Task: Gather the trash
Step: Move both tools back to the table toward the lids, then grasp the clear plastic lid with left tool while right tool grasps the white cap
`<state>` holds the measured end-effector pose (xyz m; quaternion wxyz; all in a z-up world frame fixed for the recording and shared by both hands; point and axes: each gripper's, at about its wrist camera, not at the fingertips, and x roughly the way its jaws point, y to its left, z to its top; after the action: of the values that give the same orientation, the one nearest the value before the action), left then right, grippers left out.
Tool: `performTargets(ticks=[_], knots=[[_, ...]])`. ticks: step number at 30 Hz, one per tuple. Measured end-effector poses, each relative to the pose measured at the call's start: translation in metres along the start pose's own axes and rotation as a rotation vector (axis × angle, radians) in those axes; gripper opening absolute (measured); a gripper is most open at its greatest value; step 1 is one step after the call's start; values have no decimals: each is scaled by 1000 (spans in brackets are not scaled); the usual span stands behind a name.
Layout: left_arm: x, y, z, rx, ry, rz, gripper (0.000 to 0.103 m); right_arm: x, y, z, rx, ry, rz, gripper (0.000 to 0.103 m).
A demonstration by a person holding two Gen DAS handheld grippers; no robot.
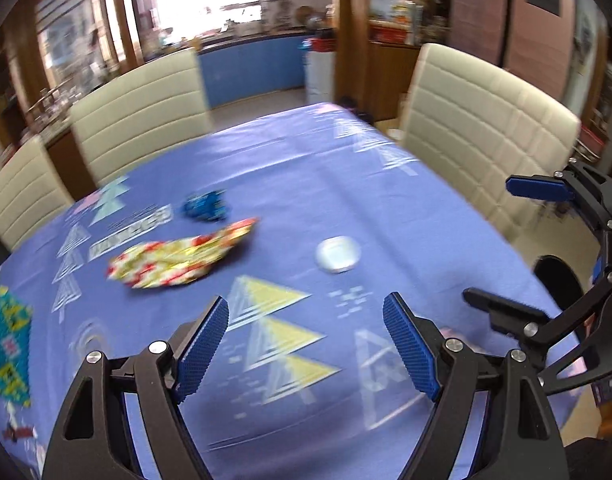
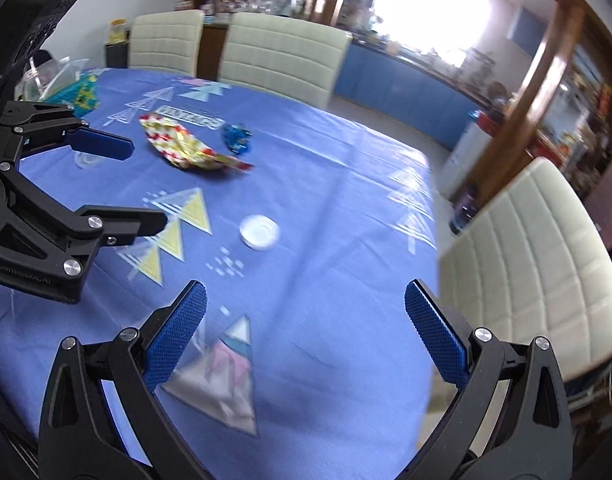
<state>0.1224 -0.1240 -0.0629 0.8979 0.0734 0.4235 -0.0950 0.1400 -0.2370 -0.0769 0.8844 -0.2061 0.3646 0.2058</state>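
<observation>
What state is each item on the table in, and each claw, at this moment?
Left claw: open, empty, above the tablecloth.
Right claw: open, empty.
Red and yellow wrapper: crumpled, lying flat, untouched.
Blue wrapper: balled up, beside the red and yellow one, untouched.
White lid: lying flat, alone, untouched.
Tablecloth: spread over the table.

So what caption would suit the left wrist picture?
Open left gripper above a blue tablecloth with a crumpled wrapper and white lid.
</observation>
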Motion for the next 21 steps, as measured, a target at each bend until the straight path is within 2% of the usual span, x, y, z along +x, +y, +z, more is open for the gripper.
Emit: performTargets(ticks=[3, 7, 13, 18, 21], knots=[[4, 40, -14, -58, 25, 84, 78, 20, 24, 21, -30, 4, 43, 98], [12, 98, -34, -152, 60, 151, 78, 46, 55, 44, -73, 16, 88, 98], [28, 155, -61, -194, 89, 251, 78, 89, 82, 62, -71, 50, 104, 98], [48, 199, -75, -246, 117, 286, 78, 119, 80, 63, -33, 96, 87, 98], [59, 216, -79, -276, 139, 267, 78, 129, 74, 61, -12, 116, 79, 98]])
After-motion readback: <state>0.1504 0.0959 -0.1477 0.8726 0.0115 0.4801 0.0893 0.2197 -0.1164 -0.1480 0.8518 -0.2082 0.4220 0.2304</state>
